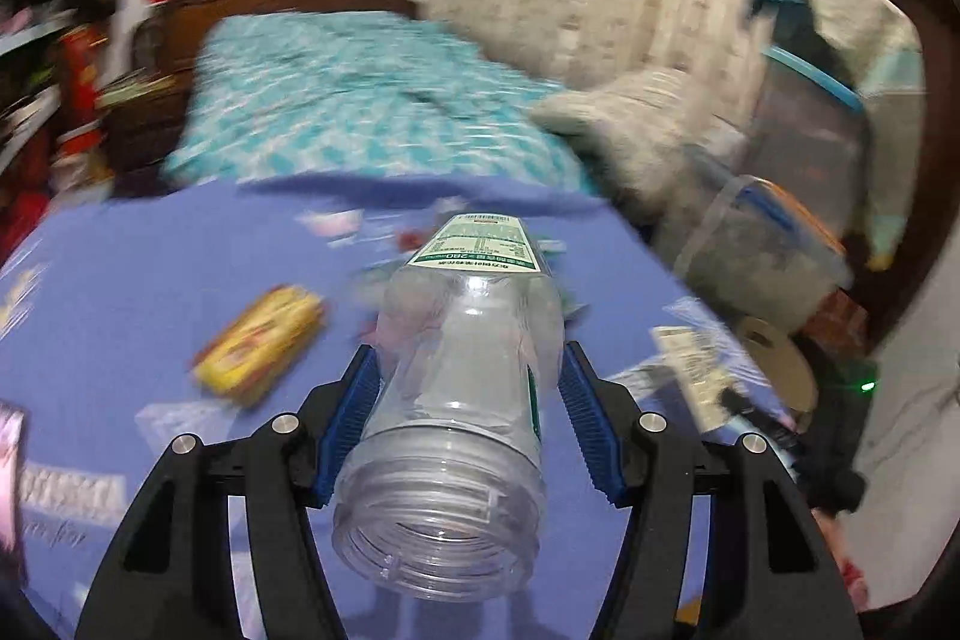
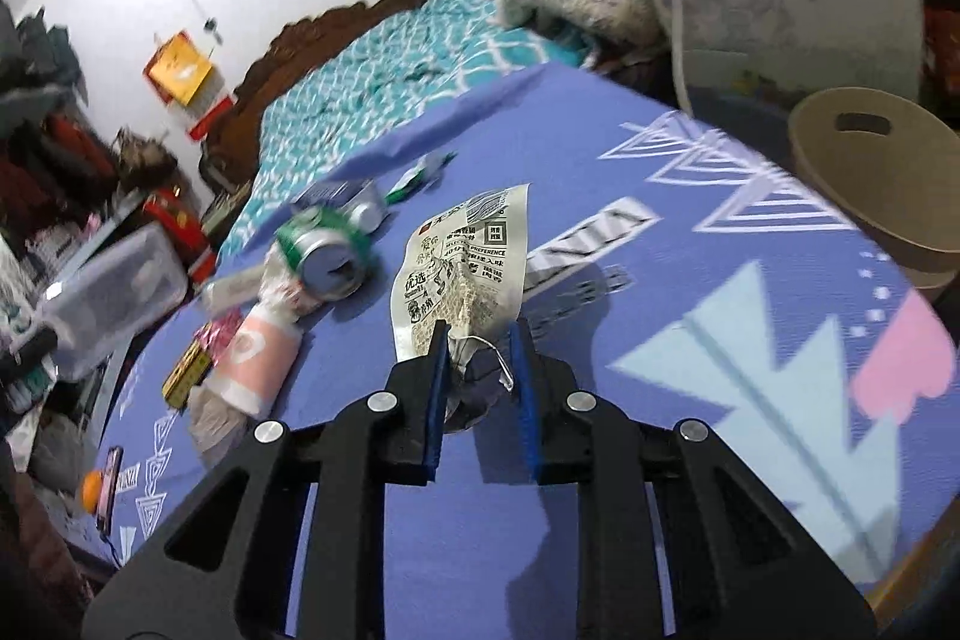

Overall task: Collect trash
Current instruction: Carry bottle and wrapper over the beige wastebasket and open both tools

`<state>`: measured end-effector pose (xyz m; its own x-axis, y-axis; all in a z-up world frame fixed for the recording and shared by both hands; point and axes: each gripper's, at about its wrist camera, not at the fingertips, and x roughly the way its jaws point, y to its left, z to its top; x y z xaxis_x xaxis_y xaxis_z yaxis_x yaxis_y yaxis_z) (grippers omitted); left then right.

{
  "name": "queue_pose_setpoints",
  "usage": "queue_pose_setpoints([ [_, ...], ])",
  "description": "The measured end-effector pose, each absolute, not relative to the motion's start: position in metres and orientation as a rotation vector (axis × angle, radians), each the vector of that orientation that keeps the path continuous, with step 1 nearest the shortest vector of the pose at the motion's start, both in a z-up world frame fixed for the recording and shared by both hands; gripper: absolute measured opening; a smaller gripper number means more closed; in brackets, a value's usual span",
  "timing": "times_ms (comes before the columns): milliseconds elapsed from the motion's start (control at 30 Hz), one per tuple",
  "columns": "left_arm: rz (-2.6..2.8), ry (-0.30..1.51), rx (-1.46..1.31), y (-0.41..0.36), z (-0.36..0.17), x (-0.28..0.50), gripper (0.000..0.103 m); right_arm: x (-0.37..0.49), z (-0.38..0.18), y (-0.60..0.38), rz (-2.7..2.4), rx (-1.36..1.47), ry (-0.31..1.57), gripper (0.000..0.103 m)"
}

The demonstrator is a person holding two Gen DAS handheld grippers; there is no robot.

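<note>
Left wrist — 1 bottle [image 1: 456, 400], 1 yellow packet [image 1: 261, 352]

Both rigs look the same: the left matte black plastic tool [image 1: 471, 370] and the right black tool [image 2: 480, 340] each have 2 ribbed blue finger pads [image 1: 354, 418] and 4 round silver screws [image 1: 284, 424].

bottle base: the far end of the clear bottle [image 1: 462, 370] is lost behind its own label
yellow packet [image 1: 259, 351]: smeared, print unreadable
bed [image 1: 336, 100]: motion-blurred
wrapper [image 2: 462, 268]: lower end hidden between the right gripper [image 2: 480, 340] pads
phone [image 2: 111, 484]: nearly edge-on at the left rim
</note>
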<state>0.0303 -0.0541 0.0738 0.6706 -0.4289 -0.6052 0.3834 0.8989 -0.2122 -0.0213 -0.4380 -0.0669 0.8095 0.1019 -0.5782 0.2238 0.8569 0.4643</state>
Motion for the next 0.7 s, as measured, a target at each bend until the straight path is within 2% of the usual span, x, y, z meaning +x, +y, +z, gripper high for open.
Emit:
queue_pose_setpoints([
  [133, -0.713, 0.735, 0.007, -0.162, 0.072, 0.055, 0.058, -0.043, -0.069, -0.488, -0.179, 0.588, 0.578, 0.023],
  [367, -1.071, 0.876, 0.133, -0.375, 0.020, 0.077, 0.058, -0.084, -0.080, -0.594, -0.416, 0.704, 0.542, 0.023],
  [567, -1.117, 0.981, 0.240, -0.494, -0.023, 0.076, 0.059, -0.093, -0.101, -0.651, -0.542, 0.777, 0.568, 0.026],
  [600, -1.102, 1.003, 0.256, -0.507, -0.030, 0.076, 0.062, -0.091, -0.102, -0.654, -0.549, 0.784, 0.567, 0.028],
  [633, -1.094, 1.022, 0.266, -0.512, -0.033, 0.075, 0.072, -0.092, -0.104, -0.657, -0.565, 0.788, 0.558, 0.035],
  [667, -1.077, 1.032, 0.277, -0.516, -0.038, 0.075, 0.078, -0.093, -0.104, -0.659, -0.574, 0.790, 0.548, 0.042],
  [700, -1.054, 1.021, 0.285, -0.517, -0.039, 0.074, 0.079, -0.095, -0.104, -0.660, -0.587, 0.789, 0.534, 0.064],
])
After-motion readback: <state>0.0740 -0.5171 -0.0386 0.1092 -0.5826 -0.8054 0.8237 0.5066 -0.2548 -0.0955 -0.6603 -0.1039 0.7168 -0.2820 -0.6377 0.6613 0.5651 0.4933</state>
